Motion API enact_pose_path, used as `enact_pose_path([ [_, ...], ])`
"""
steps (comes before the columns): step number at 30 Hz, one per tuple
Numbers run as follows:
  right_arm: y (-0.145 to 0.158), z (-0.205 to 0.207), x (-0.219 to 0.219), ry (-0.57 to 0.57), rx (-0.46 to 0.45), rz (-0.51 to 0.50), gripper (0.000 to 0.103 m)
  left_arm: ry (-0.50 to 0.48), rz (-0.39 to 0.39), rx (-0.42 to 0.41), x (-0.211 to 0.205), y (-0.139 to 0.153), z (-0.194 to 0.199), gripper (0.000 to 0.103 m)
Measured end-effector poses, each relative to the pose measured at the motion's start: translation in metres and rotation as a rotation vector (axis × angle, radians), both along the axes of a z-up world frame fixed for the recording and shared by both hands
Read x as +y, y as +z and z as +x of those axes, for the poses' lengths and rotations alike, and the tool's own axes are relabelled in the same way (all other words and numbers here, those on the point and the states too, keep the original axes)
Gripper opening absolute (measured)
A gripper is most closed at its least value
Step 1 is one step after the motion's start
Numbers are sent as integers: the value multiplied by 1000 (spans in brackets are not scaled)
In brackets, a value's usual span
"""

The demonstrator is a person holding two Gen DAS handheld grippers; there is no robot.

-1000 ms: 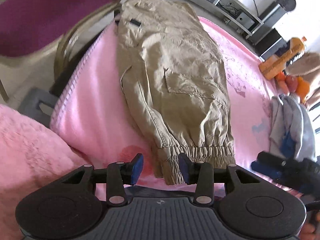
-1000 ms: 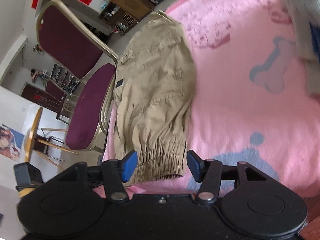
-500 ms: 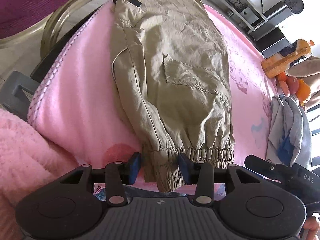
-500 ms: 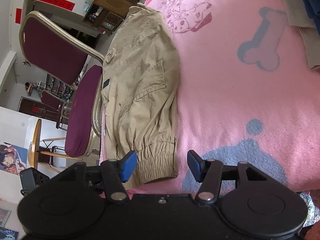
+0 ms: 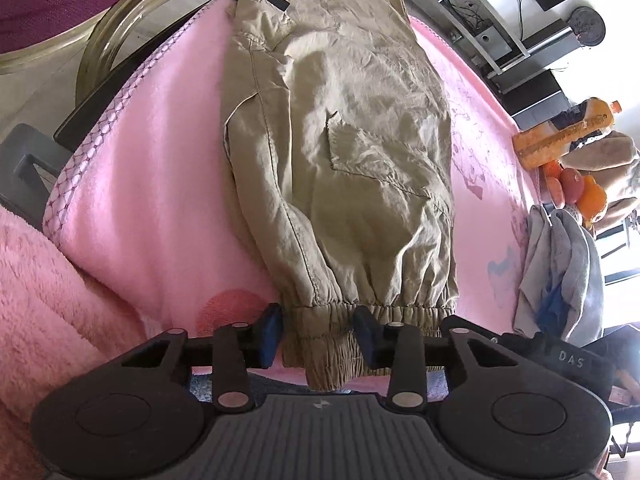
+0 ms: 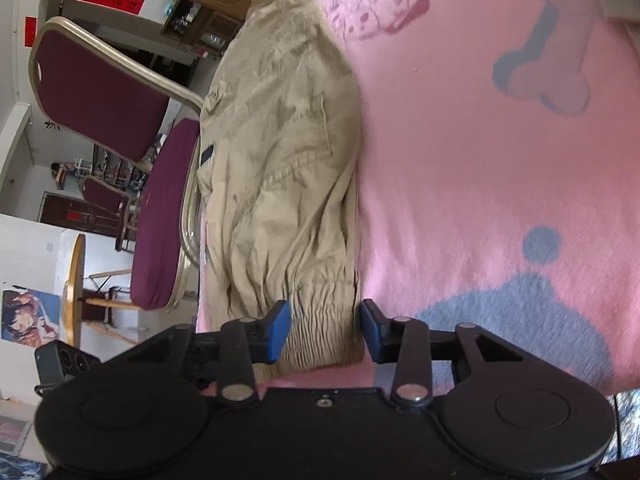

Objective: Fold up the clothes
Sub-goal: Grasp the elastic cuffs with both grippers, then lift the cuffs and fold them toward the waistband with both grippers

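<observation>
Left wrist view: one pair of trousers (image 5: 340, 168) on one blanket (image 5: 160, 184); left gripper (image 5: 318, 334) and right gripper (image 6: 324, 330) closing, cuff between, not yet pinched.

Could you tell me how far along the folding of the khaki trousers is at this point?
Done: the khaki trousers lie lengthwise on the pink blanket, apparently one leg over the other. In hand: the left gripper and right gripper are closing on the elastic cuffs. Left: folding cuffs toward the waist; the grey garment waits.
</observation>
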State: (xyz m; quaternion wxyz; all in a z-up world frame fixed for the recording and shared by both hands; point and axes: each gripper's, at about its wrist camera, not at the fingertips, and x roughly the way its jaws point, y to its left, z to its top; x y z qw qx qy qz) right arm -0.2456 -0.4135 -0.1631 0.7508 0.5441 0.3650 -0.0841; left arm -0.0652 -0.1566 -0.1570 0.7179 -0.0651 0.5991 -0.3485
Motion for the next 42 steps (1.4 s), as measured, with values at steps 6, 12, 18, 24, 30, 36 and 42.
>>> enact_pose_path([
  [6,4,5,8,8,-15,-56,39,-14,10,-16,-6,-1,0,42],
  [12,29,3,25,-17,-36,-149,16,-25,-14,-26,-2,14,-2,22],
  [18,73,-23,25,-71,-117,-176,16,-33,-115,-30,4,56,-10,21],
  [24,88,-55,27,-113,-123,-145,16,-81,-113,-25,1,75,-33,20],
  [30,71,-69,31,-120,-64,-86,16,-94,-44,21,6,55,-42,20],
  [36,50,-62,29,-112,40,-37,16,-59,0,115,9,32,-37,20],
  [42,60,-58,25,-126,44,11,17,-44,-57,105,9,57,-22,20],
])
